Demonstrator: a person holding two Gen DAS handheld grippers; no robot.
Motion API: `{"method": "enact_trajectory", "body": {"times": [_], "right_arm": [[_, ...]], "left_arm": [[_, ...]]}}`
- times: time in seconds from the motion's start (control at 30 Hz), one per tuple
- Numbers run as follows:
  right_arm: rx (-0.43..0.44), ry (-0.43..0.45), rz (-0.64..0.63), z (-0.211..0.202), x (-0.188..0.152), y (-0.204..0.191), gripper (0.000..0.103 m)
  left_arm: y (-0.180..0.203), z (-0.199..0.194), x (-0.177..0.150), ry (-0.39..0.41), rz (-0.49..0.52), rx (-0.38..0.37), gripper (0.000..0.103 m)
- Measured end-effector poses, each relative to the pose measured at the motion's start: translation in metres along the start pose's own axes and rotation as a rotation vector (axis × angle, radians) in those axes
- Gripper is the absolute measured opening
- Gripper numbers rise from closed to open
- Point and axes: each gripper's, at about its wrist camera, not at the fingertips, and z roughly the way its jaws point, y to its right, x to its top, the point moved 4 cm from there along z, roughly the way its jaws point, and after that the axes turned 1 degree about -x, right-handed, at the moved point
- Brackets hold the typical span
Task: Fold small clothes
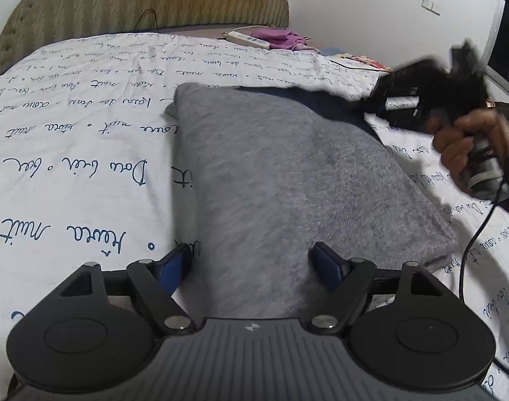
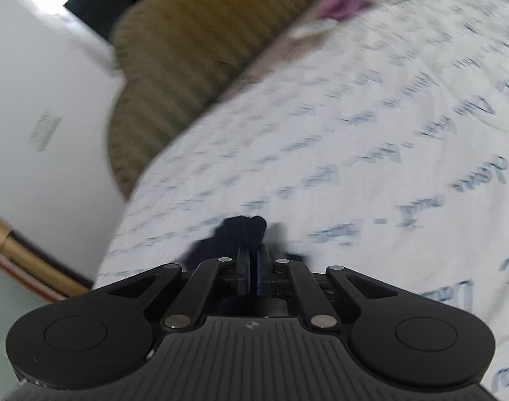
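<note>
A grey knitted garment [image 1: 288, 173] lies folded lengthwise on the white bedsheet [image 1: 70, 140], with a dark navy part [image 1: 324, 102] showing at its far right edge. My left gripper [image 1: 254, 262] is open, its blue pads either side of the garment's near end, just above it. My right gripper [image 2: 253, 257] is shut on a bit of dark navy cloth [image 2: 234, 234], held above the sheet [image 2: 354, 133]. The right gripper also shows in the left wrist view [image 1: 421, 97], blurred, at the garment's far right corner.
An olive headboard [image 1: 137, 0] stands at the far end of the bed. A white power strip [image 1: 249, 38] and purple cloth [image 1: 284, 38] lie near it. A black cable [image 1: 472, 250] hangs from the right gripper's handle. A white wall [image 2: 37, 100] lies beside the bed.
</note>
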Motion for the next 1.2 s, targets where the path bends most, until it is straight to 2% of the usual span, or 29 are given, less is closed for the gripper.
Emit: {"method": "enact_trajectory", "body": {"times": [0.07,0.1,0.17,0.23,0.33,0.43,0.5,0.53,0.57,0.63,0.67,0.73,0.83,0.93,0.97,1.0,1.03,1.1,1.13,1.17,1.2], "right_arm": [[0.012,-0.044,0.027,0.010,-0.012,0.011,0.007],[0.027,-0.037,0.041,0.008,-0.015,0.012,0.008],[0.051,-0.002,0.107,-0.004,-0.016,0.013,0.026],[0.071,0.025,0.115,-0.024,-0.018,0.011,0.037],[0.148,-0.023,0.041,-0.055,-0.043,0.002,0.037],[0.158,-0.099,-0.051,-0.075,-0.077,-0.004,0.037],[0.163,-0.151,-0.078,-0.078,-0.096,-0.009,0.037],[0.163,-0.174,-0.091,-0.077,-0.104,-0.011,0.037],[0.148,-0.196,-0.112,-0.074,-0.114,-0.012,0.030],[0.107,-0.230,-0.164,-0.067,-0.125,-0.014,0.010],[0.106,-0.229,-0.173,-0.069,-0.128,-0.015,0.010],[0.109,-0.214,-0.186,-0.075,-0.124,-0.018,0.009],[0.067,-0.229,-0.211,-0.079,-0.129,-0.008,0.008],[0.081,-0.219,-0.202,-0.073,-0.136,0.001,0.007],[0.086,-0.208,-0.204,-0.076,-0.134,-0.002,0.017],[0.088,-0.188,-0.207,-0.081,-0.131,-0.006,0.018],[0.079,-0.158,-0.218,-0.088,-0.125,-0.010,0.021],[0.075,-0.092,-0.232,-0.102,-0.112,-0.020,0.022],[0.094,-0.066,-0.245,-0.108,-0.107,-0.028,0.022],[0.128,-0.056,-0.263,-0.113,-0.106,-0.038,0.022],[0.165,-0.065,-0.287,-0.116,-0.109,-0.050,0.022]], "left_arm": [[0.003,0.001,-0.002,0.014,0.027,0.010,0.080],[0.004,0.000,-0.003,0.020,0.031,0.013,0.081],[0.001,-0.003,-0.003,0.024,-0.003,0.000,0.081],[-0.007,-0.011,-0.001,0.018,-0.075,-0.023,0.080],[-0.025,-0.021,-0.003,0.006,-0.212,-0.087,0.080],[-0.041,-0.024,-0.006,0.003,-0.349,-0.152,0.079],[-0.042,-0.023,-0.004,-0.009,-0.377,-0.161,0.077],[-0.041,-0.022,-0.003,-0.022,-0.370,-0.148,0.059],[-0.038,-0.019,-0.002,-0.047,-0.355,-0.131,0.035],[-0.037,-0.015,0.000,-0.085,-0.341,-0.129,0.022],[-0.037,-0.015,0.003,-0.100,-0.321,-0.136,0.016],[-0.037,-0.020,0.010,-0.115,-0.252,-0.110,0.015],[-0.038,-0.018,0.006,-0.122,-0.153,-0.060,0.015],[-0.036,-0.019,0.002,-0.092,-0.145,-0.058,0.018],[-0.034,-0.025,0.003,-0.077,-0.149,-0.055,0.024],[-0.033,-0.033,0.004,-0.057,-0.153,-0.031,0.029],[-0.030,-0.043,0.005,-0.028,-0.145,0.008,0.039],[-0.019,-0.067,0.008,0.081,-0.068,0.072,0.055],[-0.010,-0.078,0.008,0.143,-0.022,0.095,0.070],[-0.001,-0.086,0.006,0.191,0.015,0.102,0.076],[0.010,-0.090,0.002,0.218,0.056,0.097,0.076]]}}
